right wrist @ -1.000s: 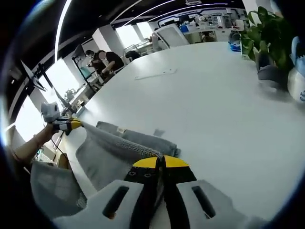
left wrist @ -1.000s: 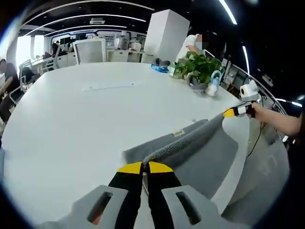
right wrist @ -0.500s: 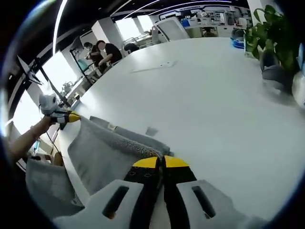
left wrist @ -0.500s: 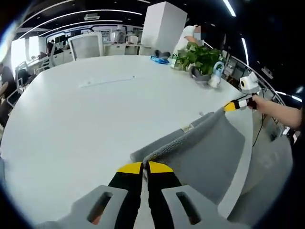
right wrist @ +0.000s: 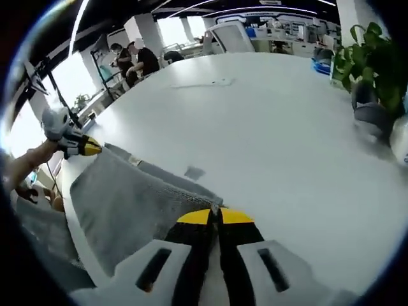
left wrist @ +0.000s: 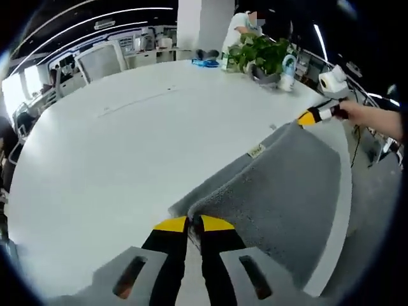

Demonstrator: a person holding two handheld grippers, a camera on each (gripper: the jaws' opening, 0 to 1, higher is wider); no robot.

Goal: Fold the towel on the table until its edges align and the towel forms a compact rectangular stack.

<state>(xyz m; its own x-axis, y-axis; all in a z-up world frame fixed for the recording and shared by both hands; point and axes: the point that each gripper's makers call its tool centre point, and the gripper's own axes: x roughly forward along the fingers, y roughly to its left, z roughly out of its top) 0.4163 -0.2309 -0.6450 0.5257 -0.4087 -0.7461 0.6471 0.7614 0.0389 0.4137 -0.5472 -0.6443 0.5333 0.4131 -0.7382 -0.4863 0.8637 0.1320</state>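
Note:
A grey towel (left wrist: 280,185) is held stretched between the two grippers above the near edge of the white table (left wrist: 115,146). My left gripper (left wrist: 189,224) is shut on one corner of it, and the right gripper (left wrist: 310,118) comes in from the right, pinching the far corner. In the right gripper view the same towel (right wrist: 131,207) spreads leftward from my right gripper (right wrist: 215,217), which is shut on its corner, while the left gripper (right wrist: 86,148) holds the other end. A small tag (left wrist: 256,151) shows on a lower fold.
A potted plant (left wrist: 261,54) with a grey pot, a bottle and a white roll stand at the table's far right. A flat white strip (left wrist: 137,102) lies mid-table. Chairs and people are beyond the far edge. A grey chair (right wrist: 44,233) is beside the table.
Both grippers have lifted and carried the towel's held edge forward over the table. The cloth now hangs flatter and wider between them.

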